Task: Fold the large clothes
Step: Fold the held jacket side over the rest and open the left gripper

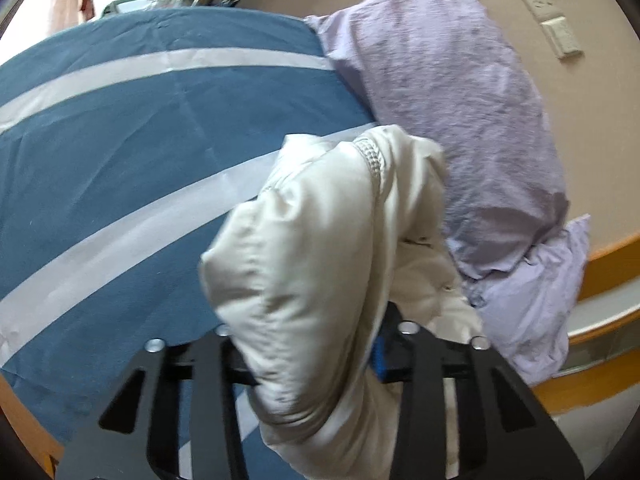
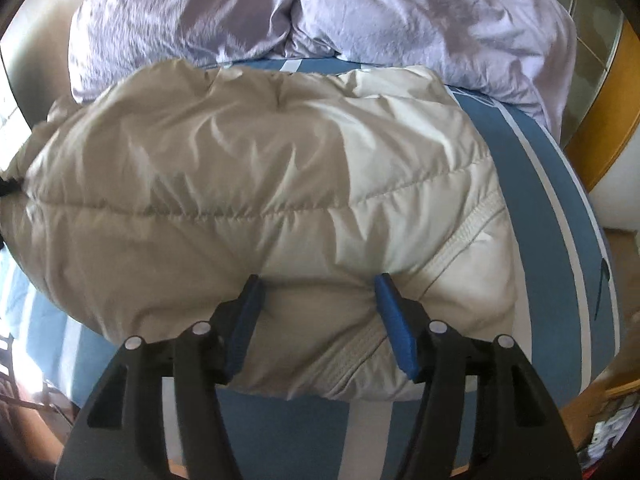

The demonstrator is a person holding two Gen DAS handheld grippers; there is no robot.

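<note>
Left gripper (image 1: 320, 344): fingers mostly hidden under a bunched fold of the cream puffer jacket (image 1: 320, 240), apparently clamped on it and lifting. Right gripper (image 2: 318, 320): blue pads (image 2: 394, 320) spread apart, pressing into the jacket's near edge, not pinching. Jacket lies bundled on the blue striped bedspread (image 2: 532, 184). Lilac pillows (image 2: 400, 20) beyond. Judged mid-fold; next move calls for carrying the lifted part across and flattening it.

A blue white-striped bedspread (image 1: 120, 128) lies beside lilac pillows (image 2: 360, 12).
</note>
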